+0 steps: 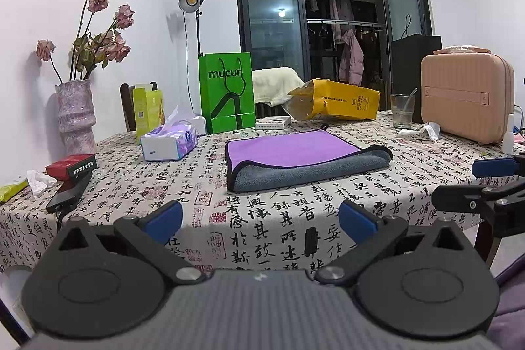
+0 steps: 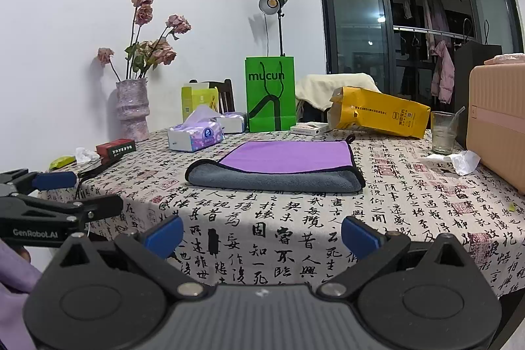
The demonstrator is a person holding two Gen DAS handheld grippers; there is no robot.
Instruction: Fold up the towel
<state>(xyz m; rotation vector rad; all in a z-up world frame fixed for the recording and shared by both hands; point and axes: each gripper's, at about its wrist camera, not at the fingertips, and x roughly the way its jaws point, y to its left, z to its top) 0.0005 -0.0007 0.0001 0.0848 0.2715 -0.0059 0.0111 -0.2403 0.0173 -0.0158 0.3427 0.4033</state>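
Observation:
A towel [image 1: 295, 156], purple on top and grey underneath with a dark edge, lies folded in the middle of the table; it also shows in the right wrist view [image 2: 282, 163]. My left gripper [image 1: 261, 220] is open and empty, held back near the table's front edge, well short of the towel. My right gripper [image 2: 262, 235] is open and empty, also near the front edge. Each gripper shows in the other's view: the right at the far right [image 1: 492, 182], the left at the far left [image 2: 62, 192].
The table carries a calligraphy-print cloth [image 1: 262, 218]. Behind the towel stand a green bag [image 1: 226, 91], a yellow bag [image 1: 334, 104], a tissue pack [image 1: 169, 141], a vase of dried roses [image 1: 75, 117], a glass [image 1: 402, 110] and a pink case [image 1: 466, 94]. A red box [image 1: 70, 166] lies left.

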